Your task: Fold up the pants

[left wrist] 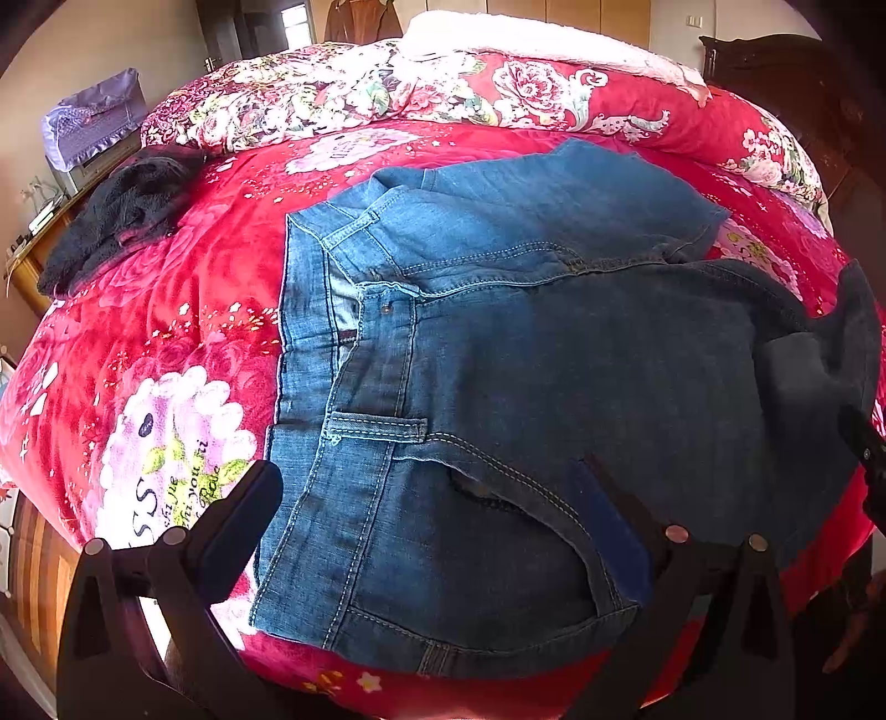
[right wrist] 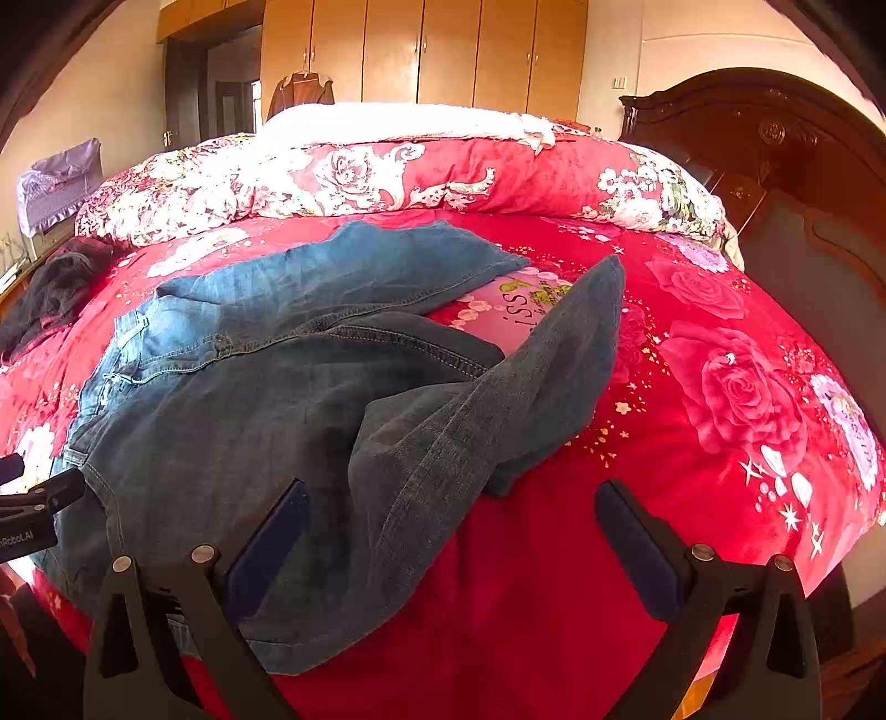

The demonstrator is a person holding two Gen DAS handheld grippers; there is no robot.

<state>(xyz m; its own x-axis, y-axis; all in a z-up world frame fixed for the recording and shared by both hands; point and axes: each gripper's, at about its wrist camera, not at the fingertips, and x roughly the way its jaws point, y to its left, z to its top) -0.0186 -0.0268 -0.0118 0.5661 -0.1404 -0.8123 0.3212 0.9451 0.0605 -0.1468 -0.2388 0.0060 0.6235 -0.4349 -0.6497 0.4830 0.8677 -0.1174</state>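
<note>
Blue jeans lie spread on the red floral bedspread, waistband to the left, legs running right. In the right wrist view the jeans show one leg lying flat toward the back and the near leg bunched, with its end folded up. My left gripper is open just above the waistband and front pocket at the near edge. My right gripper is open above the bunched near leg, holding nothing.
A rolled floral quilt lies across the far side of the bed. A dark garment sits at the far left of the bed. A dark wooden headboard stands at right. Wooden wardrobes line the back wall.
</note>
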